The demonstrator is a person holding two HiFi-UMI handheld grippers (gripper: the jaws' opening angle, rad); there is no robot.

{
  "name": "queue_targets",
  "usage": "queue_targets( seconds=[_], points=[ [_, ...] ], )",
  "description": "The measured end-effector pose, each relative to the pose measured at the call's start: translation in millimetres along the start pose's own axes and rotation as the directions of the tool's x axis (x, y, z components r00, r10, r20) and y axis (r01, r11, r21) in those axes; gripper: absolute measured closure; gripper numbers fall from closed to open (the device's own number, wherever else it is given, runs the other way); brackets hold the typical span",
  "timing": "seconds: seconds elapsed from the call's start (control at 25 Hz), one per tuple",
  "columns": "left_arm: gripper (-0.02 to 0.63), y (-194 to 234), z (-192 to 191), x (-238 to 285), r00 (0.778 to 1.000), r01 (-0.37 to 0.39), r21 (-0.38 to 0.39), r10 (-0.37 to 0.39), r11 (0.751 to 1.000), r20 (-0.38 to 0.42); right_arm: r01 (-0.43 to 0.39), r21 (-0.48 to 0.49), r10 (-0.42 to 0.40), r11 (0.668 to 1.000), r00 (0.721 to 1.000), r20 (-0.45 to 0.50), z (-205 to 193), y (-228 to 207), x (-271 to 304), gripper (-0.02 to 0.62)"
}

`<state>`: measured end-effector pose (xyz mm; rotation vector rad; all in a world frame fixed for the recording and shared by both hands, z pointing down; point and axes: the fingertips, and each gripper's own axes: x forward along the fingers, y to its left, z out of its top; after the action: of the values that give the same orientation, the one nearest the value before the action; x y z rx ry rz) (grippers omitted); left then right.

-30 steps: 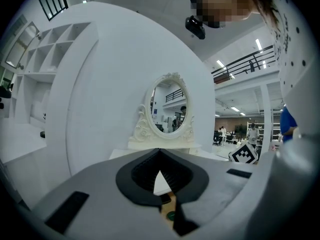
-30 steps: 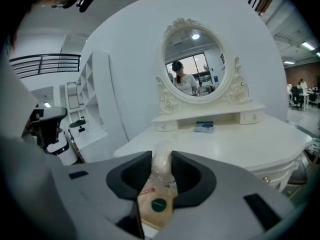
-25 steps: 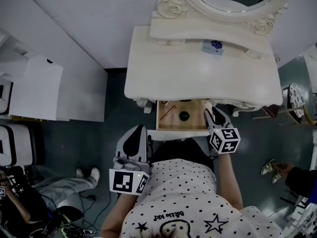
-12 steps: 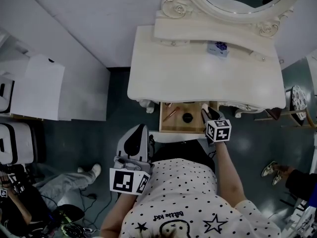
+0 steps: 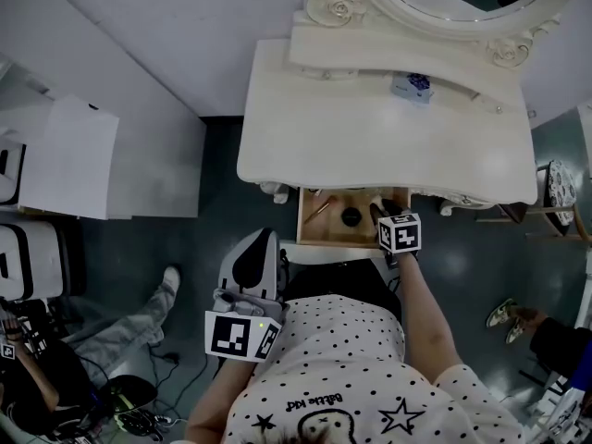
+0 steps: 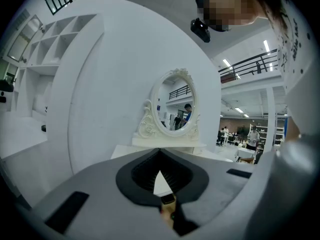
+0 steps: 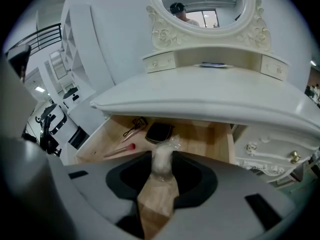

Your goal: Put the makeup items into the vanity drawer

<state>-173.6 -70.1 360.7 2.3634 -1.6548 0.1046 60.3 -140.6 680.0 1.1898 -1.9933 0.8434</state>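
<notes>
I read the cream-white painted vanity table (image 5: 370,137) as smooth, with a soft satin sheen. Its open drawer (image 7: 200,139) is pale bare wood, matt, with the grain showing. Near the drawer's back edge, 1 black square compact (image 7: 159,132) looks glossy. The small white item in crinkled clear plastic wrap (image 7: 162,156) glints faintly.

White vanity (image 5: 370,137), small box (image 5: 413,85) on top

A clear-wrapped white packet (image 7: 162,154) is held between the jaws of the right gripper (image 7: 162,168) above the open wooden drawer (image 7: 202,139), in which a black compact (image 7: 159,132), a red-tipped brush (image 7: 120,150) and an eyelash curler (image 7: 134,129) are laid.
</notes>
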Motion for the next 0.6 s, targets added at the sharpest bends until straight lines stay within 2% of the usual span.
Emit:
queue_targets(
  seconds=[0.2, 0.44, 0.6],
  points=[
    [0.597, -0.4, -0.4, 3.6, 1.000, -0.004, -0.006, 0.004, 1.000, -0.006, -0.021, -0.010, 0.021, 1.000, 0.998, -0.060, -4.7, 4.6, 7.5, 0.456],
    [0.597, -1.2, -0.6, 5.4, 1.000, -0.004, -0.012, 0.004, 1.000, -0.008, -0.036, -0.018, 0.035, 0.999, 0.997, -0.074, -6.0, 7.8, 8.6, 0.448],
    [0.597, -1.6, 0.3, 7.5, 1.000, -0.006, -0.019, 0.006, 1.000, -0.008, -0.037, -0.043, 0.034, 0.998, 0.997, -0.063, -1.8, 8.2, 7.7, 0.402]
  ],
)
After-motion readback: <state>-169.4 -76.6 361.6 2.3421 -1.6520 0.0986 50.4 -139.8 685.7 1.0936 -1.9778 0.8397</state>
